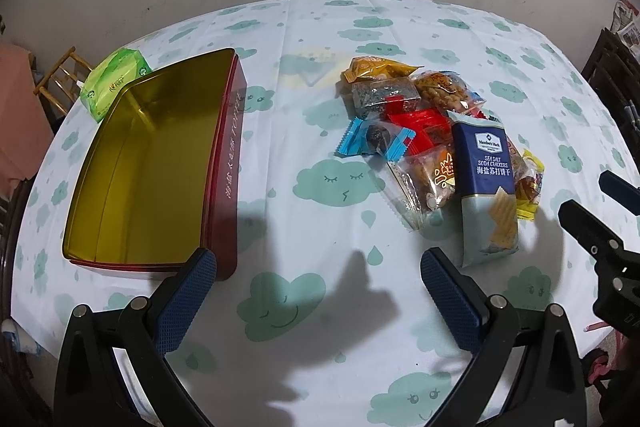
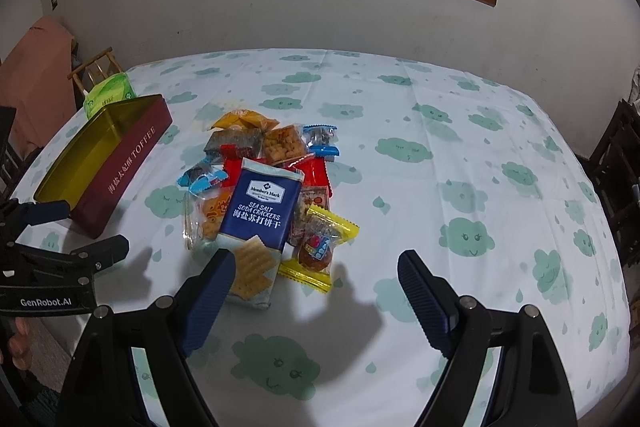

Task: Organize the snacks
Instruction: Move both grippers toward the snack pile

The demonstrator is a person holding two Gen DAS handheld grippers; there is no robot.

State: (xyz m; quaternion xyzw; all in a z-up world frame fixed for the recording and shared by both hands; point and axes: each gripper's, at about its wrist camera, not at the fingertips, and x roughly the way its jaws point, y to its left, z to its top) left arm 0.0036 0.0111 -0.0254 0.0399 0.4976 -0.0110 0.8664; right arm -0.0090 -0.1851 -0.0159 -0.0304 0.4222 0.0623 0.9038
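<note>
Your left gripper (image 1: 318,267) and right gripper (image 2: 314,273) both hang spread wide, holding nothing. The snacks (image 2: 260,187) lie piled on the tablecloth (image 2: 460,187), beside the empty tin (image 1: 156,167)

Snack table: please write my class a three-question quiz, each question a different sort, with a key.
1. True or false: the toffee tin already holds snacks.
2. Which packet lies on top of the snack pile at its near end? A) soda crackers packet B) green tissue pack C) yellow-wrapped sweet
3. Fill in: both the left gripper and the right gripper have their fingers ____.

Key: 1 false, the tin is empty. 2 A. 3 open, gripping nothing.
</note>
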